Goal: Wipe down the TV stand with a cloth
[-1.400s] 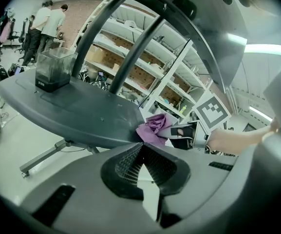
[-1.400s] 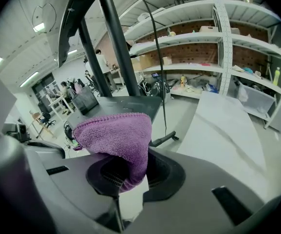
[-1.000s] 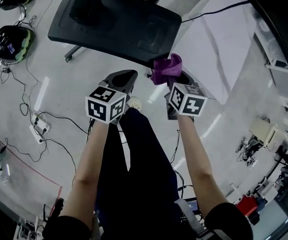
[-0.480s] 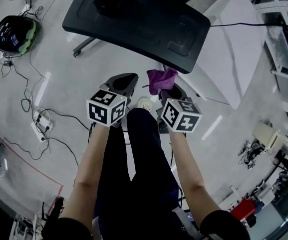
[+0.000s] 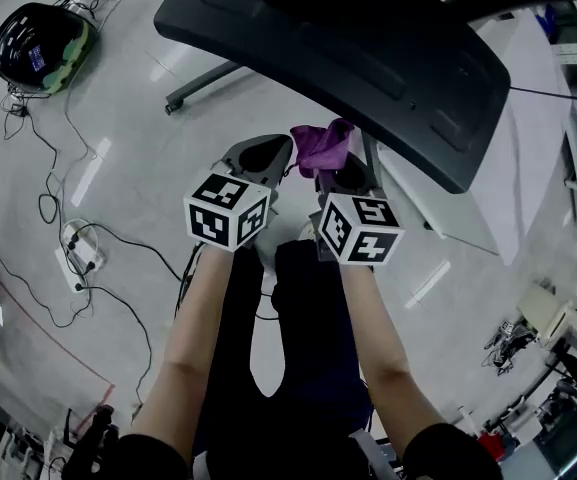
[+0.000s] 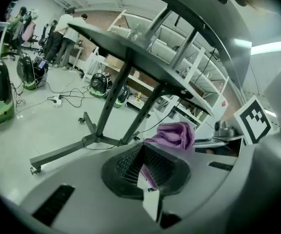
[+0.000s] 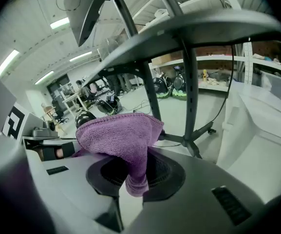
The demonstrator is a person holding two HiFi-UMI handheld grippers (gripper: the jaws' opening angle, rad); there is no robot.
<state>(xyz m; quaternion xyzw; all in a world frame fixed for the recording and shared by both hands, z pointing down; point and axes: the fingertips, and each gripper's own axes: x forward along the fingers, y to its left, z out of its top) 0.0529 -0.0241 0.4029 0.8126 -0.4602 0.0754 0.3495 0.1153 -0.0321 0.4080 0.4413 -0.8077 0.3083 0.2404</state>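
Over the last second the dark shelf of the TV stand (image 5: 368, 58) swung nearer and filled more of the head view. The two grippers drew closer together beneath its near edge.

The right gripper (image 5: 343, 173) was clenched on the cloth (image 5: 320, 145). In the right gripper view (image 7: 133, 174) a narrow tail of the cloth (image 7: 118, 135) was pinched in the seam between the jaws. The rest bloomed above them in a loose, rounded bunch. It was purple, with a fine terry nap and a stitched hem along its edge. The underside of the TV stand (image 7: 203, 30) rose above it on slanted posts, and the cloth hung clear of both. In the left gripper view the cloth (image 6: 174, 134) showed just beyond the left gripper (image 6: 147, 167), with the stand's shelf (image 6: 130, 48) overhead.

The left gripper (image 5: 263, 153) was closed, its dark ribbed pads meeting in a V. A thin purple sliver showed at their seam, and I could not tell what it was.

Each gripper's cube bore black-and-white square markers without letters. A black-and-green rounded case (image 5: 40, 33) lay on the pale floor well to the left. It carried a small bluish patch of print too small to read. Cables trailed from it toward a white power strip (image 5: 76, 258).
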